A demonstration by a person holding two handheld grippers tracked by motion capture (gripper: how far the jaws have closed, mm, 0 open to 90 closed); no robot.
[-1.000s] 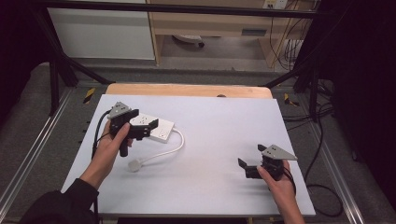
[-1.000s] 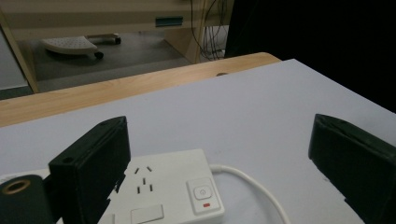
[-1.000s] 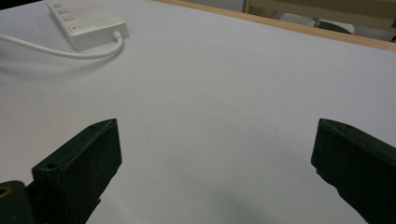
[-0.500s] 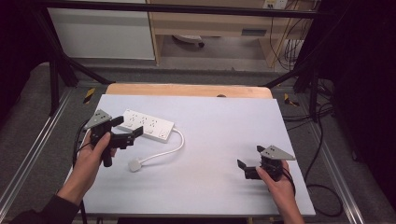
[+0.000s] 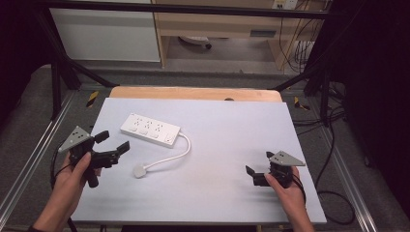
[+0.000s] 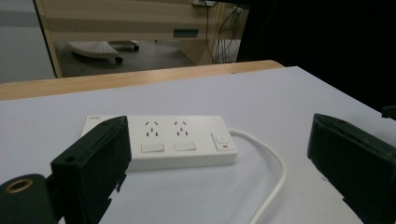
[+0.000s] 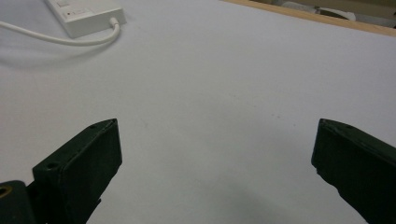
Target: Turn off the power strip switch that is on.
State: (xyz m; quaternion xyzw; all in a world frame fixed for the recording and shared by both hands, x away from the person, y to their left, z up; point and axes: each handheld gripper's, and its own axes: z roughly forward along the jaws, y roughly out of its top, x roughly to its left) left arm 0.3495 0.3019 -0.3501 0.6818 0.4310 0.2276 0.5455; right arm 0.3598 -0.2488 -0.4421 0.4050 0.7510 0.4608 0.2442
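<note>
Fingers (image 6: 93,168) frame a flat white power strip (image 6: 163,140).

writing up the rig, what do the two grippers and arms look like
Both grippers are black with two blocky jaws and a grey three-cornered plate on top. The left gripper trails a black cable and shows a brass-coloured hole near one jaw. The right gripper also trails a black cable. A dark sleeve shows on the left arm.

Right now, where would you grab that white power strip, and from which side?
Probably across the power strip at its narrow width, coming down from above with the left gripper, which is open and nearest. It lies flat, long and slim, so the jaws would span the short sides, away from the cord end.
</note>
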